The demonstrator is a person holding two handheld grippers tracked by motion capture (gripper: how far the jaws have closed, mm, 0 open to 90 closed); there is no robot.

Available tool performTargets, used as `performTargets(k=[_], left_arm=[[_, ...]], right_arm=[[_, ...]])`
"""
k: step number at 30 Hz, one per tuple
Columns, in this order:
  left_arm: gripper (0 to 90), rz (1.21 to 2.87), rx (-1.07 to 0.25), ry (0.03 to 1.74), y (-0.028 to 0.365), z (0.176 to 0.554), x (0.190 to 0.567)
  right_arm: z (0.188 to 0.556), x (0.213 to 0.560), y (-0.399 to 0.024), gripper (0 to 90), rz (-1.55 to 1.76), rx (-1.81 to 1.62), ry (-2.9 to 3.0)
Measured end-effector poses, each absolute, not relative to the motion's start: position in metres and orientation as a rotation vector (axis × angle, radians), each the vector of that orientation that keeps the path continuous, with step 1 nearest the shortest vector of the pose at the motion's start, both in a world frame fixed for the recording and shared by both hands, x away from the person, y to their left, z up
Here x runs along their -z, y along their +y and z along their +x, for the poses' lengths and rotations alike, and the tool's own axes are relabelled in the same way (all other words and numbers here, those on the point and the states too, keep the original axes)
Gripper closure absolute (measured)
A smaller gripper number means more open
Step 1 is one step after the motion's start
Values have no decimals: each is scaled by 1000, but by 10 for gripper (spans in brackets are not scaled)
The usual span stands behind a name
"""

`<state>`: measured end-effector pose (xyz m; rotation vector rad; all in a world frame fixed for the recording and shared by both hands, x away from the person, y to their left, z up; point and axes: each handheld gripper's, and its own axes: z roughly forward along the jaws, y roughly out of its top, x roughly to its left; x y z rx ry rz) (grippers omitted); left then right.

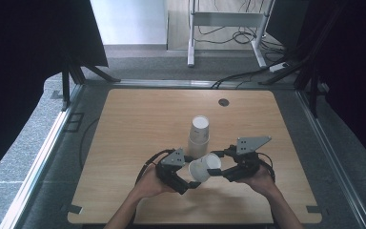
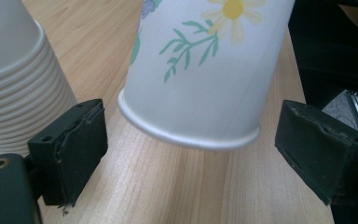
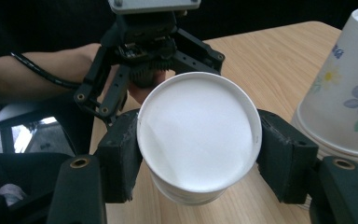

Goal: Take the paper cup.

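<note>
A white paper cup with a flower print (image 1: 201,168) hangs on its side just above the wooden table (image 1: 133,124), near the front. My right gripper (image 3: 196,154) is shut on it, with a black pad pressed to each side near its closed base (image 3: 198,135). In the left gripper view the cup's open rim (image 2: 189,137) sits between the jaws of my left gripper (image 2: 191,140), which stands open with a gap on each side. The high view has the left gripper (image 1: 190,182) just left of the cup and the right gripper (image 1: 216,168) just right of it.
An upside-down stack of several matching cups (image 1: 199,136) stands right behind the held cup, close to both grippers (image 2: 14,84) (image 3: 349,93). A small dark round plug (image 1: 224,102) lies near the table's far edge. Black curtains and metal frame legs flank the table.
</note>
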<state>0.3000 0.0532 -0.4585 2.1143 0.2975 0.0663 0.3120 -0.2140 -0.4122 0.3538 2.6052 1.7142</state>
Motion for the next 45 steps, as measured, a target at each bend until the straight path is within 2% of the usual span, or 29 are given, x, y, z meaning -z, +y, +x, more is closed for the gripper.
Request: performTargets(k=[13,28,35,45], left_arm=[[158,2118,-71,285,49,300,466],[300,2134,-84,271,49,299,468],[318,2149,-91,269,50,300,464],[318,2238,-149,260,55,301,452]], right_arm=[[311,422,-211,362,333,-1782,2600],[313,424,-211,363,328,-1753,2614],[313,423,-211,357,326,-1743,2612],[307,416,-212,223,325,-1619,2632]])
